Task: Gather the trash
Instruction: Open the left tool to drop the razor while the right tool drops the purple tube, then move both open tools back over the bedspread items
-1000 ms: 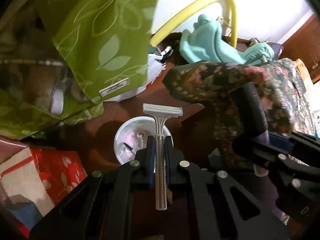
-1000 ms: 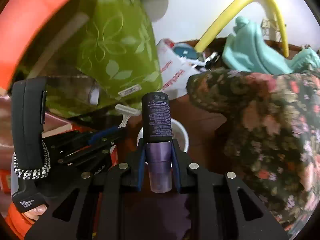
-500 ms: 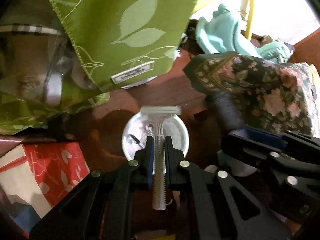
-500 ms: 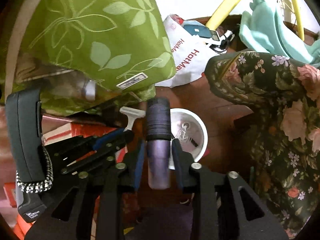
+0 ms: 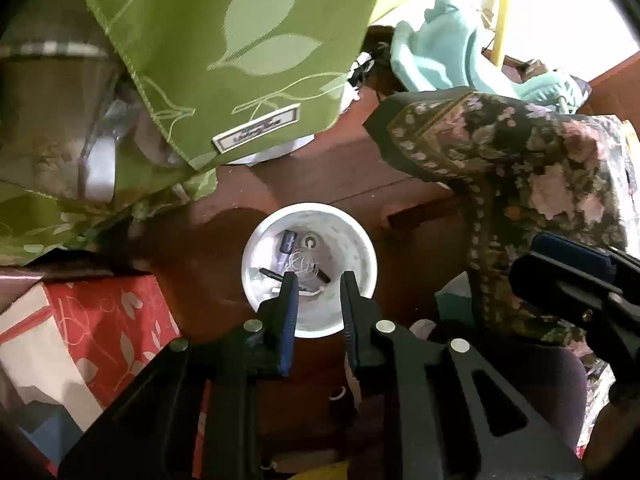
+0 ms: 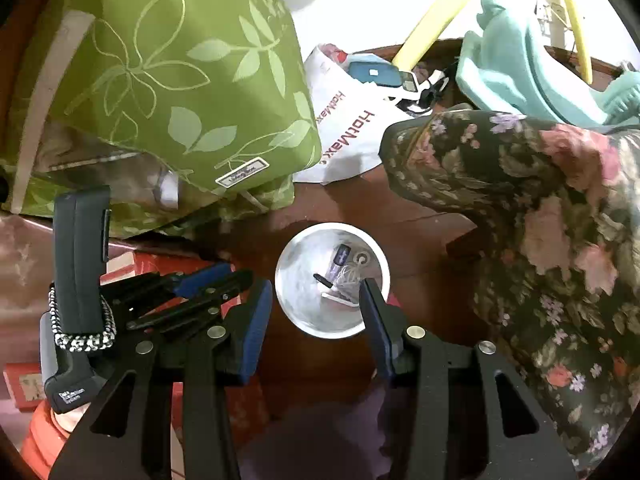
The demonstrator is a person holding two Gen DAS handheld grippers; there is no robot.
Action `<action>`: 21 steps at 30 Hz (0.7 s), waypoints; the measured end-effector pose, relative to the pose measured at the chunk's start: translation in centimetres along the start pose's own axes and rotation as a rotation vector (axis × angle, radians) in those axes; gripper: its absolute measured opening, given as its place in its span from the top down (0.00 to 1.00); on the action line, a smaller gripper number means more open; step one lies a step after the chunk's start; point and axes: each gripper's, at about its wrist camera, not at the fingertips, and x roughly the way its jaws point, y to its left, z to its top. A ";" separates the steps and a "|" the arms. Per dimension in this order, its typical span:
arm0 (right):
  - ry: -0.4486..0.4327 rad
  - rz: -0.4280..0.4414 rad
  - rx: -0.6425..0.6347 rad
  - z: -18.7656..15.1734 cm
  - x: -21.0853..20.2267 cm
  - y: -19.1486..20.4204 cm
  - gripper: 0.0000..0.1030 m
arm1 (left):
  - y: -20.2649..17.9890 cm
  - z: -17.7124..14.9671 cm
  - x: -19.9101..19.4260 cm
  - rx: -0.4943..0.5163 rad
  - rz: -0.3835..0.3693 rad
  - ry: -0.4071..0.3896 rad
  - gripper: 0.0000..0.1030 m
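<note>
A white round bin [image 5: 360, 252] stands on the dark wood floor; it also shows in the right wrist view [image 6: 296, 304]. Inside lie a purple bottle [image 5: 287, 242], a white razor [image 6: 338, 297] and small bits. My left gripper [image 5: 316, 280] is open and empty just above the bin's near rim. My right gripper [image 6: 316, 286] is open wide and empty above the bin. The left gripper's fingers [image 6: 208, 276] show at the left of the right wrist view.
A green leaf-print bag [image 5: 224, 48] hangs at the back left. A floral cloth [image 5: 532, 184] lies on the right. A red patterned box [image 5: 92, 328] sits at the left. A white plastic bag [image 6: 344, 132] and teal cloth [image 6: 516, 76] lie behind.
Both grippers moved over the bin and opened. The razor left the left gripper and the purple bottle left the right gripper; both now lie in the bin.
</note>
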 end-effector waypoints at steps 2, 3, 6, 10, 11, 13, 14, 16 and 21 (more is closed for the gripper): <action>-0.017 -0.005 -0.002 -0.3 -0.9 -0.1 0.59 | -0.5 0.0 -0.6 0.008 -0.005 -0.006 0.80; -0.024 -0.007 -0.004 -0.4 -1.2 -0.1 0.59 | -0.9 -0.1 -1.0 0.015 -0.007 -0.012 0.80; -0.061 -0.022 -0.011 -0.9 -2.8 -0.3 0.59 | -2.4 -0.3 -2.3 0.052 -0.004 -0.034 0.80; -0.120 -0.037 -0.011 -1.9 -5.4 -1.1 0.59 | -4.4 -0.5 -3.9 0.088 -0.007 -0.060 0.80; -0.133 -0.042 -0.009 -2.1 -5.9 -1.3 0.59 | -5.0 -0.6 -4.3 0.097 -0.010 -0.068 0.80; -0.166 -0.055 -0.008 -2.5 -7.2 -1.9 0.59 | -6.4 -0.8 -5.2 0.123 -0.011 -0.087 0.80; -0.184 -0.062 -0.005 -2.9 -8.0 -2.3 0.59 | -7.1 -0.9 -5.6 0.135 -0.011 -0.094 0.80; -0.215 -0.065 0.007 -3.5 -9.4 -3.2 0.59 | -8.9 -1.0 -6.5 0.165 -0.003 -0.116 0.80; -0.284 -0.079 0.058 -5.1 -12.8 -6.1 0.59 | -14.0 -1.3 -8.2 0.244 -0.001 -0.165 0.80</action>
